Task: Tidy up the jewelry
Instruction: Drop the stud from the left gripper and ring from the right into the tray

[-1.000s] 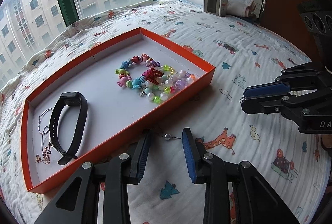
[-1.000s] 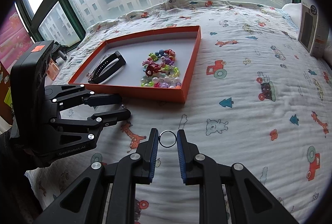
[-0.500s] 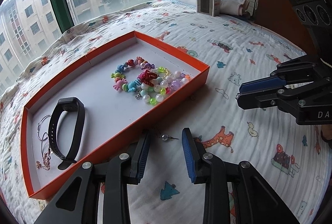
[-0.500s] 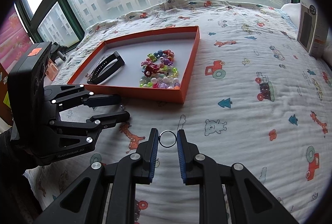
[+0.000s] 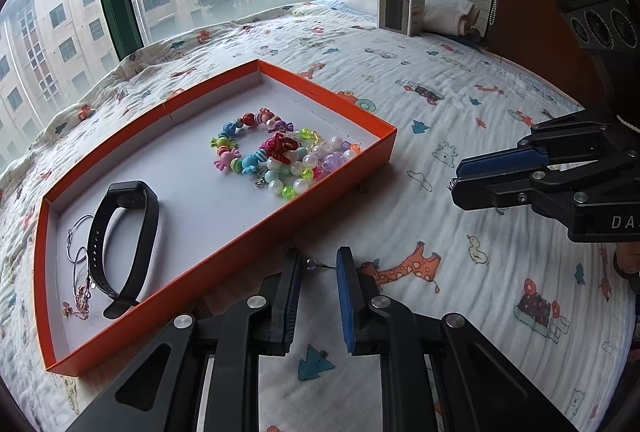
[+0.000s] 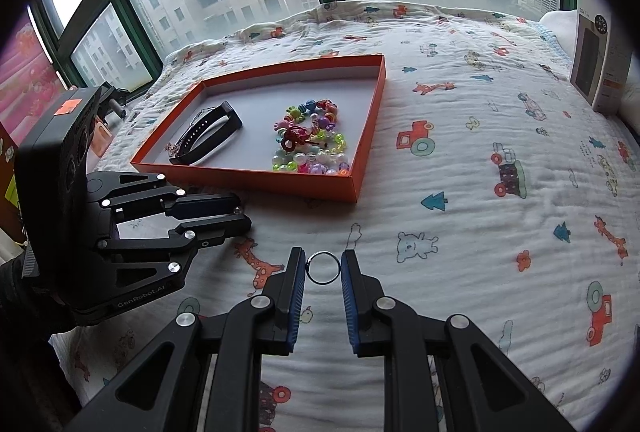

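Right claw (image 6: 323,267) closed on a thin metal ring (image 6: 323,267), held upright between the pads, above the bed's printed quilt (image 6: 460,232) short of the orange tray (image 5: 320,192). Left claw (image 5: 318,264) partly open around a small bead-headed pin (image 5: 316,265) lying on the quilt just outside the tray's near wall. Inside the tray: bead bracelets (image 5: 276,160) at the right end, black wristband (image 5: 120,244) and thin hoops (image 5: 78,240) at the left.
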Demonstrator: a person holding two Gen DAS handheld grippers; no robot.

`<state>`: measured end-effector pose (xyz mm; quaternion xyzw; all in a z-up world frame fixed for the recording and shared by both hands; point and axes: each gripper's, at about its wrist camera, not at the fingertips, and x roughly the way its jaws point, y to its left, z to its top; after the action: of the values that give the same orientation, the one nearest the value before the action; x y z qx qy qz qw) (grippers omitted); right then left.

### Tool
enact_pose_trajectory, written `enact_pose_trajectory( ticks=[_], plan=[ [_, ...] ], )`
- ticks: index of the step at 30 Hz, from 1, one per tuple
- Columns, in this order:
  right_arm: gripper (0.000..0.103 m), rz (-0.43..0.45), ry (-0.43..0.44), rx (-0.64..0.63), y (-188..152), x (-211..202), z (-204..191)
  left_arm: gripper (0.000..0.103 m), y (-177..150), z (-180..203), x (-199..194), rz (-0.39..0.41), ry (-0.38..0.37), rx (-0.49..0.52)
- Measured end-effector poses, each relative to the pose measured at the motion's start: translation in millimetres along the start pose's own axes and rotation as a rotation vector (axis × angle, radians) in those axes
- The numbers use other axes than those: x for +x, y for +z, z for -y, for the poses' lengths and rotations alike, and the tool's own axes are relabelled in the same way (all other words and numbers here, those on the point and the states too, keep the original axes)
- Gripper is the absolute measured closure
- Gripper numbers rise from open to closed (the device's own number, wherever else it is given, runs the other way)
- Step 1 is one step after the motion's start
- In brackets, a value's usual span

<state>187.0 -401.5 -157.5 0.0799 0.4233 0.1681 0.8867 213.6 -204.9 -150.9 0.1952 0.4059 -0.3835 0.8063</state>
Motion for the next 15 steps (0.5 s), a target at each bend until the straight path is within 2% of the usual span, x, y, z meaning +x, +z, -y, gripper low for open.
enact_pose_trajectory(
  ticks=[7, 15],
  plan=[
    [0.082, 0.023, -0.01, -0.014, 2.1, -10.5, -11.9, 0.084, -3.8, -4.9, -25.7, 0.047, 0.018, -0.093],
    [0.082, 0.06, -0.01, -0.036, 6.4, -25.3, -30.8, 0.084, -4.3, -7.0, -82.4, 0.146, 0.059, -0.185]
  ],
)
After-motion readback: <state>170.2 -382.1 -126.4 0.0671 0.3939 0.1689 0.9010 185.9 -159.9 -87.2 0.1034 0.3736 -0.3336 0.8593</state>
